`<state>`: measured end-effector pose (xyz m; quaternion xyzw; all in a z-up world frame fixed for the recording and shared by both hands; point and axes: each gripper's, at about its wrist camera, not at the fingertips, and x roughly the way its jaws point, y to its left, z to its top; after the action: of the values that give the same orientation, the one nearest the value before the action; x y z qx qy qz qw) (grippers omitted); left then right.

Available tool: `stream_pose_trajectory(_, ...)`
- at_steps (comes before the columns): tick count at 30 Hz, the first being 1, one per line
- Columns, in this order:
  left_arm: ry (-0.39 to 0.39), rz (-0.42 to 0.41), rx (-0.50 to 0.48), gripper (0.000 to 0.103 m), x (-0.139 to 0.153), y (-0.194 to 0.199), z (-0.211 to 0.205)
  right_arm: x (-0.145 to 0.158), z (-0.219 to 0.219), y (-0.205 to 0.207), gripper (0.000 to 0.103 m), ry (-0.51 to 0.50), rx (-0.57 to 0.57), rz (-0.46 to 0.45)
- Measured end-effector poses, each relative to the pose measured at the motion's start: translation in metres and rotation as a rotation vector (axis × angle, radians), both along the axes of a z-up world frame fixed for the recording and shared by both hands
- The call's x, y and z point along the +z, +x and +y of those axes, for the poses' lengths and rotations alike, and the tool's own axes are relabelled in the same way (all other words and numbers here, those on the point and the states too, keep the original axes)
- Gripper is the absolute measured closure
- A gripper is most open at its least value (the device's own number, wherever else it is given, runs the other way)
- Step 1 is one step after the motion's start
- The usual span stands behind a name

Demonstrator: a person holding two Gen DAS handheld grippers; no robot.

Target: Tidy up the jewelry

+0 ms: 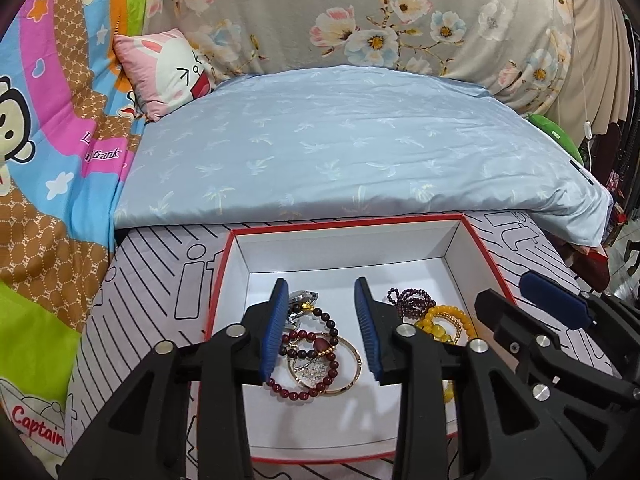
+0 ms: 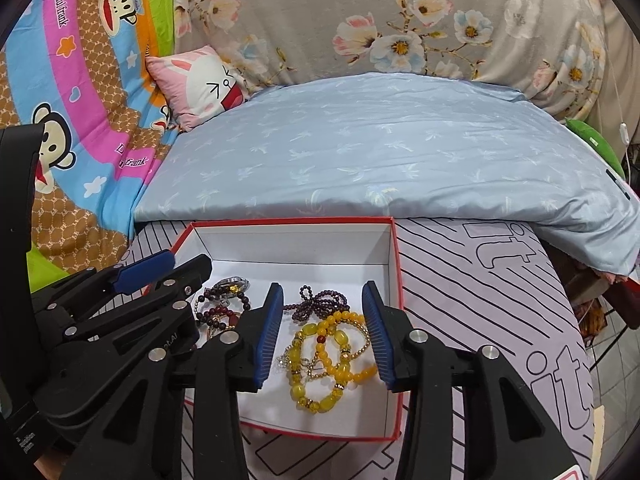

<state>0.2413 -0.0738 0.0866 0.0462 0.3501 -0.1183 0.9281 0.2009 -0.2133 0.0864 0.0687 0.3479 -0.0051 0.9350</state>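
All jewelry lies inside red-rimmed box (image 1: 476,248) on bed, two loose heaps; none visible outside, so collecting looks done, untangling possibly left.
Left gripper (image 1: 322,322): jaws wide apart, empty, over dark red bead bracelets (image 1: 316,354) and gold bangle (image 1: 352,376).
Right gripper (image 2: 324,334): jaws wide apart, empty, over yellow bead bracelets (image 2: 332,364).
Right view alone shows yellow heap and purple bead strand (image 2: 320,304) fully; left view alone shows bangle whole.

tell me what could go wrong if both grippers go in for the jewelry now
1. The dark red bead bracelet lies across the gold bangle and a silver piece, so the open left gripper may lift several together.
2. The yellow bead bracelets are tangled under the open right gripper, so one may drag the rest.
3. Both grippers crowd the red-edged box and may collide.
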Motion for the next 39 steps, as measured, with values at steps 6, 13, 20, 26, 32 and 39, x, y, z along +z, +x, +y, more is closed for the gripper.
stream_pose_trajectory(6, 0.013, -0.019, 0.027, 0.047, 0.008, -0.016, 0.005, 0.005, -0.004, -0.016, 0.050, 0.005, -0.033, -0.010)
stream_pose_trajectory(13, 0.012, -0.021, 0.053, 0.028, 0.012, -0.033, 0.013, 0.007, -0.009, -0.038, 0.040, 0.005, -0.073, -0.018)
stream_pose_trajectory(20, 0.007, 0.003, 0.064, 0.021, 0.006, -0.054, 0.020, 0.001, -0.008, -0.060, 0.033, -0.003, -0.101, 0.000)
stream_pose_trajectory(26, -0.005, 0.030, 0.092, 0.014, -0.002, -0.070, 0.033, -0.004, -0.002, -0.076, 0.030, -0.011, -0.107, 0.016)
stream_pose_trajectory(32, -0.006, 0.047, 0.116, 0.013, -0.007, -0.078, 0.040, -0.008, 0.008, -0.087, 0.029, -0.032, -0.102, 0.025)
stream_pose_trajectory(39, 0.000, 0.037, 0.153, 0.011, -0.007, -0.086, 0.046, -0.010, 0.012, -0.092, 0.026, -0.031, -0.116, 0.027)
